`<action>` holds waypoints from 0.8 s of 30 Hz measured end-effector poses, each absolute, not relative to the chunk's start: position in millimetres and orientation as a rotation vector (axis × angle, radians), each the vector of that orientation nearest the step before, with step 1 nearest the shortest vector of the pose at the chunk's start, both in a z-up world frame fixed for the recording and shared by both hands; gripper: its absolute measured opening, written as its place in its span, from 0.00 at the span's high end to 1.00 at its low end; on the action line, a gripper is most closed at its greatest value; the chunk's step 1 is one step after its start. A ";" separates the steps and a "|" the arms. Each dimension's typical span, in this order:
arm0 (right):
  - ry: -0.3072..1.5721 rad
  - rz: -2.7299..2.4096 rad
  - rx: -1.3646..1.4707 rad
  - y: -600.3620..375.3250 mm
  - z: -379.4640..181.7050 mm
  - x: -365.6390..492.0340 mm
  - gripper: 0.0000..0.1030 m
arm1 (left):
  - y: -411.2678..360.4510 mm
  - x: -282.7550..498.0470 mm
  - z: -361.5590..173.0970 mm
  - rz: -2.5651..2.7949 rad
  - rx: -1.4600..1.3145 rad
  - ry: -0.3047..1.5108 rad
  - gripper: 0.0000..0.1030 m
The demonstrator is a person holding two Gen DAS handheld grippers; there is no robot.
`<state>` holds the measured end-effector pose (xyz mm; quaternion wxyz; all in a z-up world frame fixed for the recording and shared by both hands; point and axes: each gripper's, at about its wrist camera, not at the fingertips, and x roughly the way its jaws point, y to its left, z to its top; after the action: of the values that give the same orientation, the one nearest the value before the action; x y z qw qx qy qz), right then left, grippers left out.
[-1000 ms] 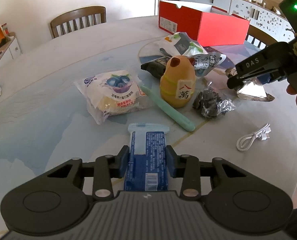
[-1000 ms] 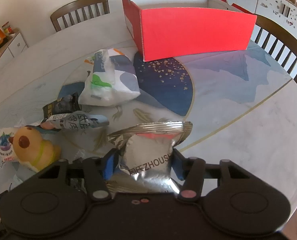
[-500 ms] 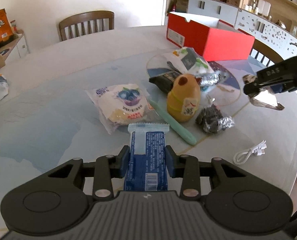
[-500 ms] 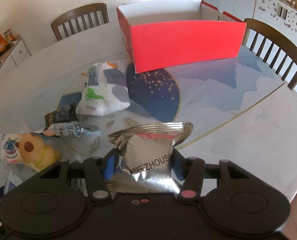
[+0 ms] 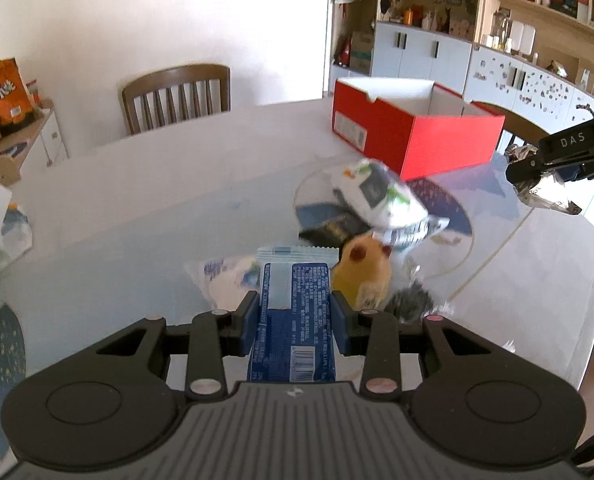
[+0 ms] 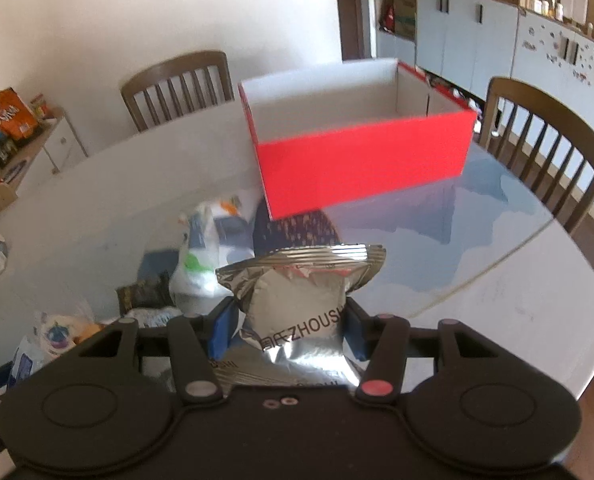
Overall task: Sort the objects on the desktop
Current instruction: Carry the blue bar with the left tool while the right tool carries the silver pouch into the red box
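Note:
My left gripper (image 5: 295, 320) is shut on a blue snack packet (image 5: 293, 312) and holds it up above the table. My right gripper (image 6: 289, 330) is shut on a silver foil pouch (image 6: 301, 300), held in the air in front of the open red box (image 6: 361, 156). The right gripper with its silver pouch (image 5: 545, 196) shows at the right of the left wrist view, beside the red box (image 5: 413, 136). On the table lie a white and green bag (image 5: 377, 196), an orange capybara-shaped bottle (image 5: 363, 272), a blueberry bread pack (image 5: 229, 280), a dark packet (image 5: 333, 232) and a black crumpled wrapper (image 5: 411, 300).
The round marble-patterned table (image 5: 137, 220) has wooden chairs behind it (image 5: 177, 96) and at the right (image 6: 545, 148). A side cabinet with orange snack bags (image 5: 5, 92) stands at the far left. Cupboards and shelves (image 5: 497, 40) line the back wall.
Both grippers have risen and tilted up with their packets held. The right gripper has come closer to the red box, whose inside now shows.

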<state>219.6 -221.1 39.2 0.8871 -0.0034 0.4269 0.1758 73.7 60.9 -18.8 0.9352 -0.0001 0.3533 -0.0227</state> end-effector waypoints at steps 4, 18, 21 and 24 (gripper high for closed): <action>0.859 0.396 -0.007 -227.4 57.3 224.9 0.47 | 53.9 80.0 -5.1 -0.054 0.003 0.706 0.65; 0.817 0.483 -0.019 -254.4 89.7 265.0 0.47 | 12.7 131.5 28.8 -0.073 -0.027 0.710 0.65; 0.813 0.506 -0.031 -257.7 91.1 277.8 0.47 | -1.8 146.8 32.5 -0.069 -0.014 0.713 0.65; 0.811 0.525 -0.034 -264.4 91.6 292.8 0.47 | -17.5 164.0 37.6 -0.066 -0.012 0.711 0.65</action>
<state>292.8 -264.4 91.6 0.8855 -0.0163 0.3898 0.2523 164.0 -17.5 37.6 0.9369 -0.0058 0.3481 -0.0323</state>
